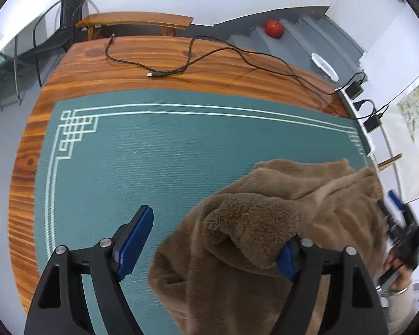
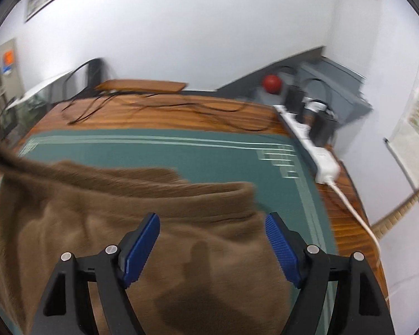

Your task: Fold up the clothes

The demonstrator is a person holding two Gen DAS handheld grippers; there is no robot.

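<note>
A brown fleece garment (image 1: 279,209) lies bunched on the green mat (image 1: 153,153) at the near right. My left gripper (image 1: 212,248) is open with its jaws wide. The left pad (image 1: 135,241) hangs over bare mat, and a fold of the fleece drapes over the right pad (image 1: 286,262). In the right wrist view the garment (image 2: 125,209) spreads across the near left of the mat (image 2: 223,156), blurred. My right gripper (image 2: 212,247) stands open just above it, with no cloth pinched between the pads. In the left wrist view, the right gripper (image 1: 399,217) and a hand appear at the far right edge.
The mat lies on a wooden table (image 1: 181,64). A black cable (image 1: 181,67) runs along its far side. A white power strip (image 2: 318,153) with black adapters sits on the right edge. Beyond are a wooden bench (image 1: 137,21), a black chair (image 1: 69,14) and a red ball (image 1: 273,28).
</note>
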